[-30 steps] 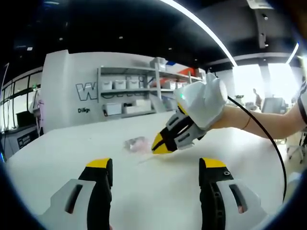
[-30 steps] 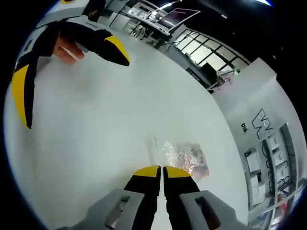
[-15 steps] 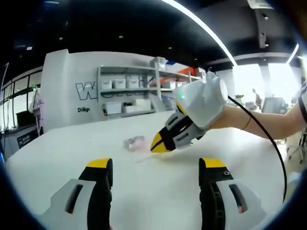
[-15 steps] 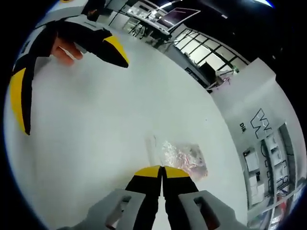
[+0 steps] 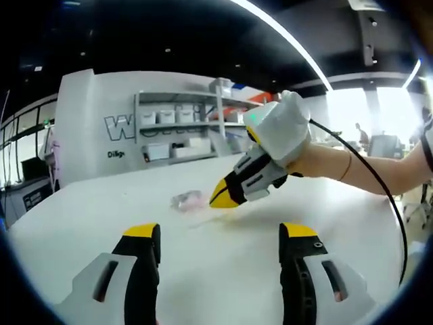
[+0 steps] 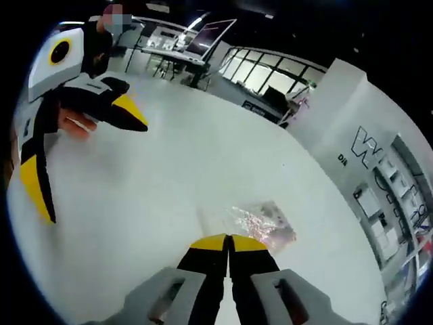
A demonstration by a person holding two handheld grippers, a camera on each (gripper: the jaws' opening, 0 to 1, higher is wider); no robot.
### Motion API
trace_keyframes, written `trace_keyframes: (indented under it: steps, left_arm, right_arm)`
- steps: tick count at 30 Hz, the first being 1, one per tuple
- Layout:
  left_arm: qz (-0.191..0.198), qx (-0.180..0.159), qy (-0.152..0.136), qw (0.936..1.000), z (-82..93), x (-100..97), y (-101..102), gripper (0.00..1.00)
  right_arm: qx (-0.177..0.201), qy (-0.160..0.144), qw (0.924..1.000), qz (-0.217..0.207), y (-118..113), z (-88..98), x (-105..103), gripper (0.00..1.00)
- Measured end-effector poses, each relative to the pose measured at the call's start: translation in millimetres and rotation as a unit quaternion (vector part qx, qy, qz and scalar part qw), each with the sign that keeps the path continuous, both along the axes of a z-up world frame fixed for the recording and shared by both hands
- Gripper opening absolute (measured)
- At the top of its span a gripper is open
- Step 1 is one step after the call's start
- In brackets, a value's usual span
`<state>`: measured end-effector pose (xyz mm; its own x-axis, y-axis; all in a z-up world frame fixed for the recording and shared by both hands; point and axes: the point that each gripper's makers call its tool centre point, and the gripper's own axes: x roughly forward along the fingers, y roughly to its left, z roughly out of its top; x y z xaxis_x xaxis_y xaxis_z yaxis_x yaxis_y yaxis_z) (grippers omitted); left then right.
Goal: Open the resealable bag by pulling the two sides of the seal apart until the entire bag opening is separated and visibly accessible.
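- One left tool is seen with its jaws held wide apart above the desk.
- One resealable bag lies flat mid-desk, just beside the one right tool, whose jaws are pressed together.
- Wall shelves are seen beyond the white desk.

Surfaces as I read them from my station:

- Table: white, smooth, matt with a faint sheen.
- Resealable bag: clear thin plastic film, glossy and crinkled, with pinkish contents I cannot identify; in the left gripper view it glints.
- Left gripper: hard plastic, matt black jaws, yellow tips, pale grey body.
- Right gripper: same plastics; in the left gripper view its white shell looks smooth.
- Cable: black, smooth.
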<state>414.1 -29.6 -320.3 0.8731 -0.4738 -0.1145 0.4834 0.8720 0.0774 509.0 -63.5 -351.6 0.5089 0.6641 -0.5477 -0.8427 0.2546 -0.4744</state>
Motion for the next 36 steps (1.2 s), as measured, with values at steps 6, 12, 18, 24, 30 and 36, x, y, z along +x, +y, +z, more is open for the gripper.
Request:
trace_keyframes:
  steps: [6,12,18,24,30,36]
  left_arm:
    - [-0.004,0.002,0.002,1.0,-0.6,-0.1,-2.1,0.71]
    - [-0.002,0.0,0.003,1.0,-0.1,0.2,-0.5,0.71]
    - [0.003,0.0,0.007,1.0,-0.6,0.7,1.9,0.7]
    - [0.006,0.0,0.006,1.0,1.3,0.5,3.8,0.7]
    - [0.005,-0.005,0.006,1.0,2.9,-0.1,3.6,0.69]
    - [0.002,-0.006,0.004,1.0,4.7,-1.1,2.3,0.69]
  right_arm:
    - [0.01,0.003,0.9999,0.0,1.2,1.7,-2.7,0.0]
    - [0.027,0.017,0.9995,0.003,4.2,2.8,-6.5,0.0]
    - [0.06,0.049,0.997,-0.002,3.8,7.8,-8.7,0.0]
    - [0.083,0.071,0.994,-0.006,2.6,11.6,-8.6,0.0]
    - [0.088,0.072,0.9935,-0.006,2.5,14.6,-7.8,0.0]
    - [0.095,0.074,0.9928,-0.005,3.6,18.9,-10.5,0.0]
